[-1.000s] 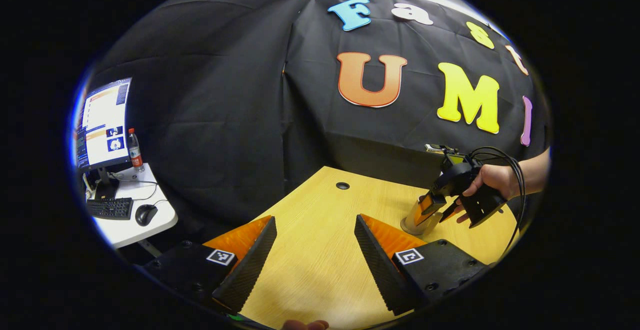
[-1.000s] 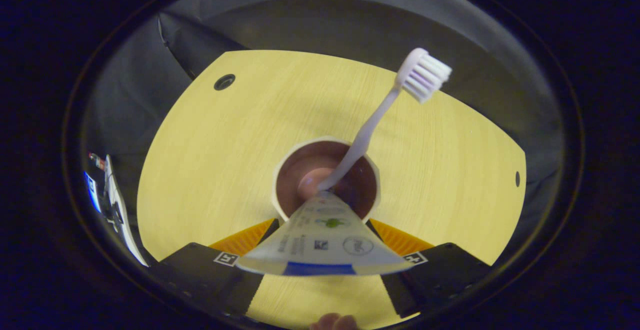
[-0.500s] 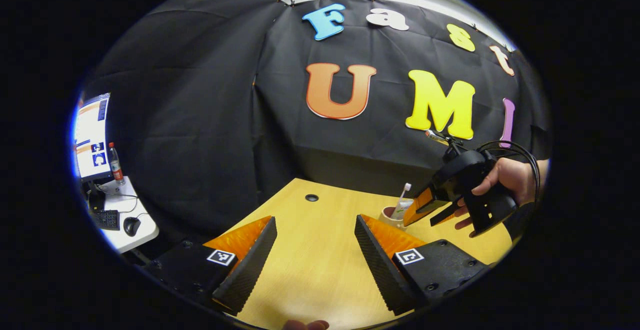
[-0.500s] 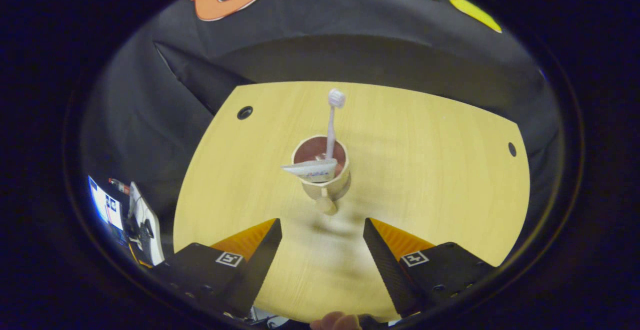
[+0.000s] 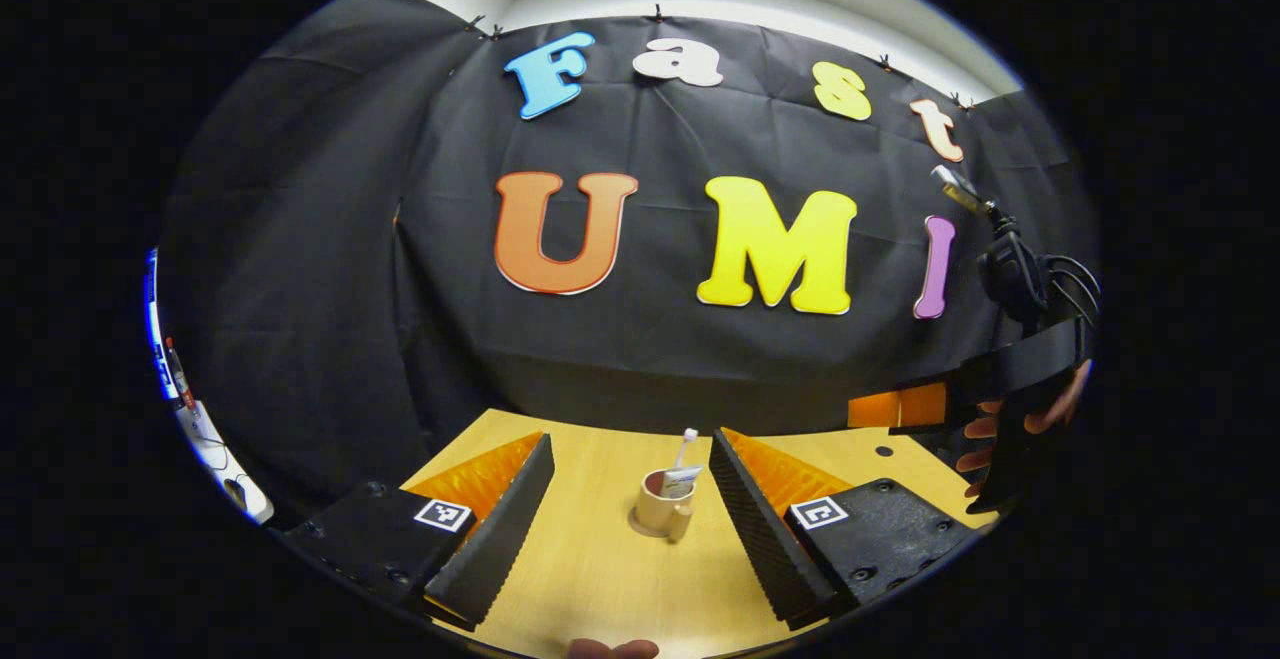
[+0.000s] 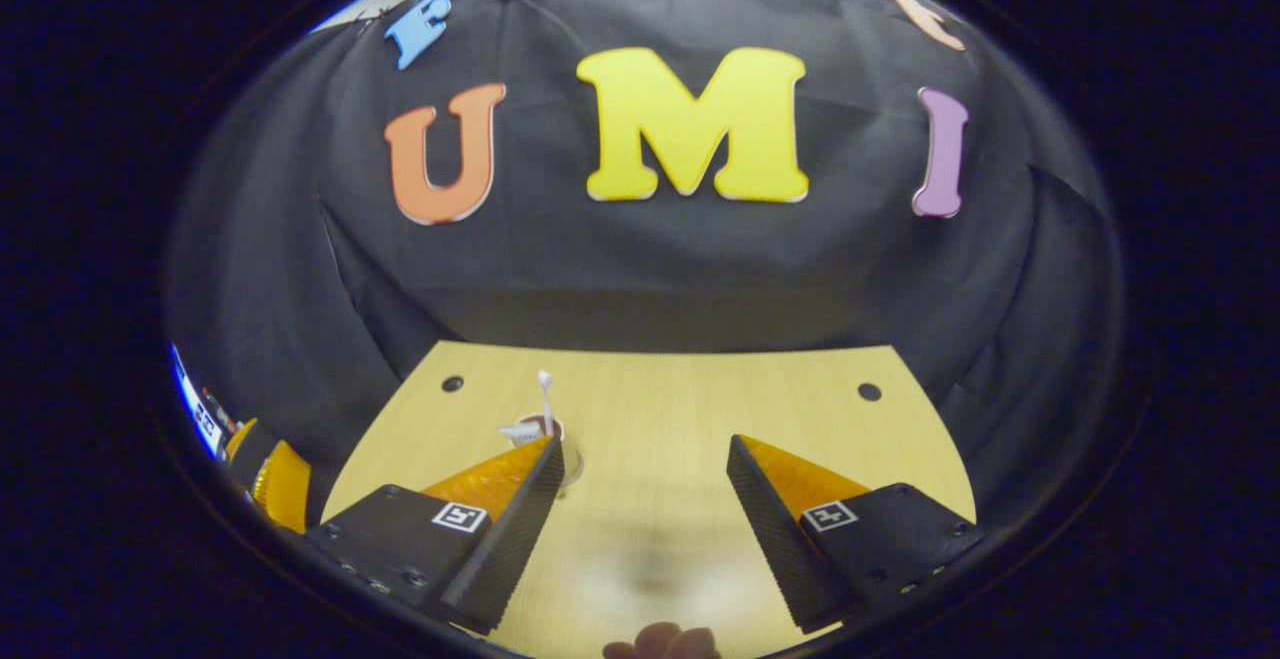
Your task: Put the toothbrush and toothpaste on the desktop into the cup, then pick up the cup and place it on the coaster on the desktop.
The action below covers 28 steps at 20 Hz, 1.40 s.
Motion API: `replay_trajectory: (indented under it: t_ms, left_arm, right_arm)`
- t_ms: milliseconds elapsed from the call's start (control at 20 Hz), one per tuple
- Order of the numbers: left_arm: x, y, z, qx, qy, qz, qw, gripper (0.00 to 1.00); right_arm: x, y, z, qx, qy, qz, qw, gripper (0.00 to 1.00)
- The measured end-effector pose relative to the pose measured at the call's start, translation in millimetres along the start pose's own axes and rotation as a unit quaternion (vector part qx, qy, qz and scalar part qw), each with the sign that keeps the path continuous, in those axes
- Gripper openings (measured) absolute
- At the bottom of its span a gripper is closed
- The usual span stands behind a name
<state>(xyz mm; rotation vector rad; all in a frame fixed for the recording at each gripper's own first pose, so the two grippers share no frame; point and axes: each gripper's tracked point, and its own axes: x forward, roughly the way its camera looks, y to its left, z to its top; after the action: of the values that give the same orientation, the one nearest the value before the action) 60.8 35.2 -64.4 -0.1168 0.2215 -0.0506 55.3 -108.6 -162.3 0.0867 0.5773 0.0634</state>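
Note:
A beige cup with a handle stands on the wooden desk. A white toothbrush and a toothpaste tube stick up out of it. In the left gripper view the cup lies ahead between the fingers of my open left gripper, which holds nothing. My right gripper is open too, well back from the cup. There the cup is partly hidden behind its left finger, with the toothbrush and the tube above it. A hand holds the right gripper at the left gripper view's right edge.
Black cloth walls close the desk at the back and sides. Cable holes sit near the desk's far corners. A white side table shows at the far left. The other gripper shows at the right gripper view's left edge.
My right gripper let go of the toothpaste tube in the cup, opened and pulled far back. The left gripper view swung right, bringing the cup between its fingers.

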Motion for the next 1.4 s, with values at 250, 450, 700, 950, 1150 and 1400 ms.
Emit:
replay_trajectory:
  t_ms: [250,450,700,950,1150,1400]
  left_arm:
    - [-8.0,-38.0,43.5,0.005,-0.031,-0.033,0.999,1.00]
    - [-19.2,-45.5,66.1,0.010,-0.046,-0.029,0.999,0.99]
    - [-28.7,-53.7,81.0,0.002,-0.061,-0.028,0.998,0.99]
    - [-32.9,-68.4,88.4,-0.005,-0.068,-0.035,0.997,0.99]
    - [-30.7,-76.7,85.8,-0.011,-0.066,-0.041,0.997,0.99]
    - [-30.0,-82.2,89.5,-0.010,-0.068,-0.043,0.997,0.99]
  right_arm:
    - [-62.5,-25.8,54.0,-0.032,-0.150,-0.042,0.987,0.97]
    - [-94.5,-33.4,68.3,-0.031,-0.226,-0.062,0.972,0.94]
    - [-117.1,-48.9,64.7,0.000,-0.242,-0.077,0.967,0.97]
    - [-119.6,-79.5,61.0,0.005,-0.238,-0.104,0.966,0.97]
    - [-128.0,-98.8,74.2,0.016,-0.264,-0.130,0.955,0.97]
    - [-127.2,-99.9,80.7,0.010,-0.270,-0.130,0.954,0.97]
